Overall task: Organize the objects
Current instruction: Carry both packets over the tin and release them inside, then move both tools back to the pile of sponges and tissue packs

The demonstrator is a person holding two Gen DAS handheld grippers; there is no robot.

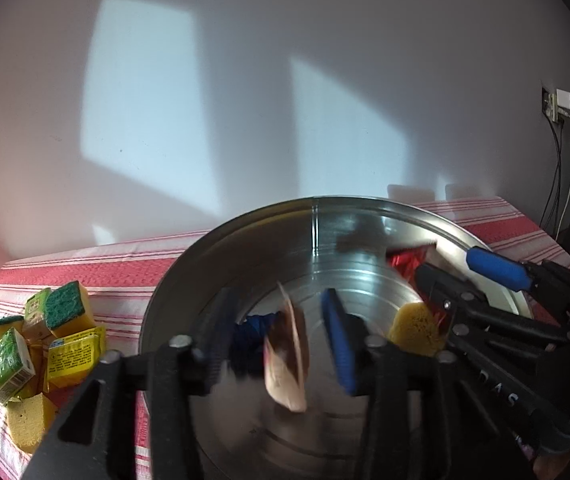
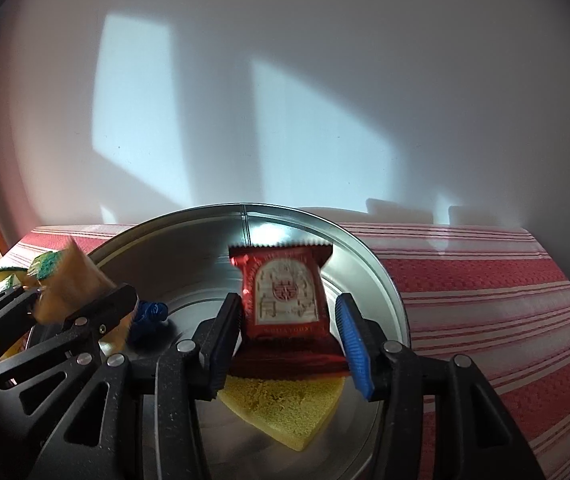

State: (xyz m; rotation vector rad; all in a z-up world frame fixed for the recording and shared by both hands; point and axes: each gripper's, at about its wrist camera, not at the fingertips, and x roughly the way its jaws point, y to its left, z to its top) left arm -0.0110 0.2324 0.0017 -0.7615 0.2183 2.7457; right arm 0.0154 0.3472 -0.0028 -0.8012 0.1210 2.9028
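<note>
Over the round metal tin [image 1: 245, 240], the left gripper [image 1: 281, 344] has its jaws parted. A tan packet [image 1: 289, 360], blurred and standing on edge, sits in the gap with daylight on both sides, so I take it to be dropping free rather than held. The jaws hang above the tin's floor, presumably so the packet lands inside.

The right gripper [image 2: 289, 340], low in the centre of its own view, is likewise spread, and its pads stand clear of a red foil snack packet [image 2: 287, 300] that shows motion blur between them. Whether that packet is already resting or falling I cannot tell.

Just below it, a yellow sponge [image 2: 285, 408] lies flat on the tin's floor, and a small blue crumpled thing [image 2: 149, 314] sits further left.

Outside the tin, at the lower left of the left view, a heap of green-topped sponges and small boxes [image 1: 37, 340] waits on the red-striped tablecloth [image 2: 485, 300], apparently not yet sorted.
</note>
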